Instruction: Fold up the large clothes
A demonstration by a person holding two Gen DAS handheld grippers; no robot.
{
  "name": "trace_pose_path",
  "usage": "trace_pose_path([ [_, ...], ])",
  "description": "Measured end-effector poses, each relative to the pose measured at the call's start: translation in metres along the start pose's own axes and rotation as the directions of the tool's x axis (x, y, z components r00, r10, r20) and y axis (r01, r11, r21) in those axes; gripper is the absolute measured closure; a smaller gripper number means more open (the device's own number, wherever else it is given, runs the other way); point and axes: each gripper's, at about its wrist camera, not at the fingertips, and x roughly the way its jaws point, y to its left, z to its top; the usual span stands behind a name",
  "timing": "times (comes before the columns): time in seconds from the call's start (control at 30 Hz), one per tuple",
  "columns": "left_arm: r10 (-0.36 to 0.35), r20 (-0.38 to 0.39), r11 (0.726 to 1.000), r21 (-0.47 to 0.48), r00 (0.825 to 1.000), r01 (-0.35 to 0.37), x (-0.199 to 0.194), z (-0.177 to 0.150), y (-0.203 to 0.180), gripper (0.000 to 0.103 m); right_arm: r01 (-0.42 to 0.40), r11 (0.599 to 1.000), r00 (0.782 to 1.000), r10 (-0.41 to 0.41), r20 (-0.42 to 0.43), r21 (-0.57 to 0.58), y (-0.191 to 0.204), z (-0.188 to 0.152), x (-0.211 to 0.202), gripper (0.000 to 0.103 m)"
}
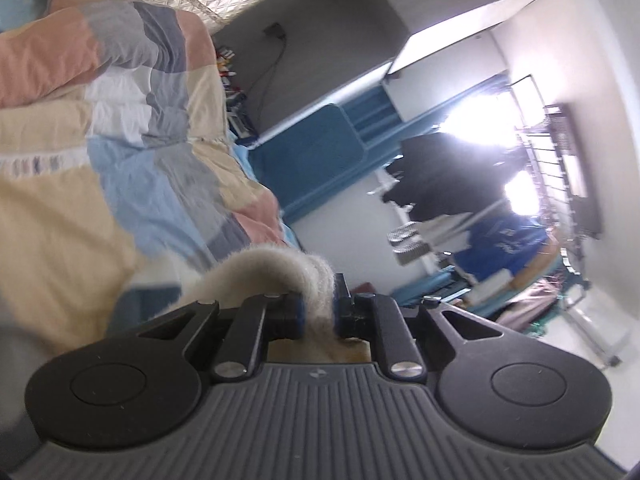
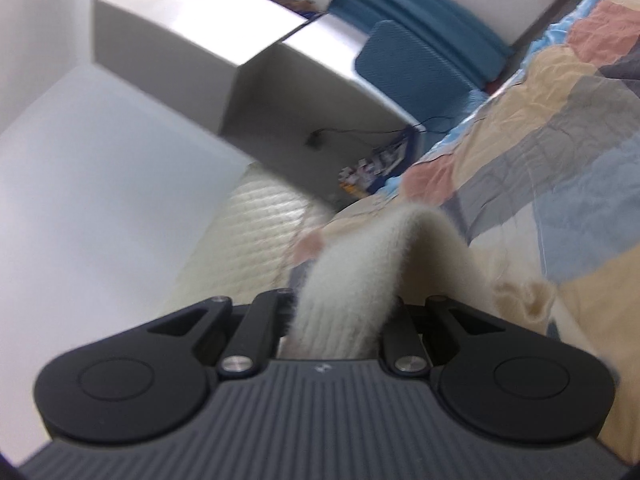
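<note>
Left tongs (image 1: 318, 312) are clamped on a fold of the cream fuzzy garment (image 1: 256, 276), pads nearly together. Right tongs (image 2: 340, 320) likewise pinch the garment (image 2: 360, 272). The knit arches up off the patchwork quilt (image 1: 132, 160) covering the bed. White wall lies beyond the quilt's edge.
</note>
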Motion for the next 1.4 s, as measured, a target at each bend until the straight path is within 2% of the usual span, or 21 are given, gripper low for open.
trace_pose_path([
  [0.13,0.073,-0.014,0.997,0.028,0.997,-0.073,0.061,0.022,0.015,0.088,0.111,0.993,0.994,-0.111,0.008,0.037,-0.019,0.021,0.059,0.087],
  [0.23,0.127,-0.027,0.99,0.06,0.992,-0.125,0.104,0.027,0.037,0.088,0.174,0.983,0.985,-0.175,0.005,0.049,-0.041,0.025,0.095,0.087],
  [0.33,0.206,-0.045,0.977,0.068,0.977,-0.203,0.139,0.028,0.066,0.088,0.222,0.973,0.975,-0.222,-0.009,0.063,-0.07,0.023,0.125,0.087],
  [0.53,0.254,-0.11,0.967,0.041,0.961,-0.251,0.196,0.028,0.128,0.087,0.311,0.95,0.949,-0.309,-0.059,0.015,-0.119,0.02,0.176,0.087],
  [0.73,0.248,-0.168,0.967,-0.015,0.954,-0.254,0.227,0.035,0.173,0.086,0.353,0.936,0.929,-0.351,-0.116,-0.003,-0.154,0.014,0.213,0.087],
  [0.8,0.256,-0.177,0.965,-0.005,0.95,-0.261,0.234,0.034,0.179,0.086,0.362,0.932,0.924,-0.358,-0.131,0.001,-0.163,0.013,0.221,0.087],
  [0.9,0.27,-0.18,0.963,0.041,0.946,-0.267,0.242,0.033,0.18,0.085,0.382,0.924,0.914,-0.377,-0.15,0.005,-0.17,0.01,0.228,0.087],
  [1.07,0.273,-0.178,0.961,0.1,0.946,-0.258,0.24,0.032,0.173,0.084,0.379,0.925,0.915,-0.373,-0.152,0.014,-0.17,0.008,0.225,0.087],
  [1.17,0.288,-0.164,0.95,0.173,0.943,-0.26,0.234,0.027,0.158,0.083,0.393,0.919,0.907,-0.394,-0.148,-0.041,-0.156,0.007,0.223,0.086],
  [1.2,0.293,-0.162,0.946,0.194,0.942,-0.261,0.232,0.026,0.153,0.079,0.399,0.915,0.903,-0.404,-0.143,-0.068,-0.151,0.006,0.222,0.086],
  [1.27,0.306,-0.149,0.932,0.248,0.94,-0.264,0.225,0.023,0.14,0.062,0.409,0.9,0.895,-0.428,-0.129,-0.148,-0.133,0.002,0.219,0.08],
  [1.3,0.322,-0.125,0.919,0.28,0.938,-0.278,0.221,0.02,0.133,0.041,0.408,0.894,0.893,-0.433,-0.122,-0.184,-0.125,0.0,0.217,0.076],
  [1.33,0.344,-0.083,0.899,0.318,0.935,-0.302,0.215,0.017,0.124,0.034,0.404,0.888,0.895,-0.434,-0.108,-0.22,-0.116,-0.003,0.213,0.06],
  [1.37,0.349,-0.052,0.883,0.352,0.936,-0.31,0.209,0.014,0.117,0.03,0.399,0.882,0.897,-0.432,-0.09,-0.251,-0.108,-0.007,0.209,0.04],
  [1.4,0.347,-0.032,0.87,0.385,0.937,-0.309,0.204,0.011,0.109,0.03,0.394,0.876,0.901,-0.428,-0.073,-0.277,-0.099,-0.01,0.204,0.033],
])
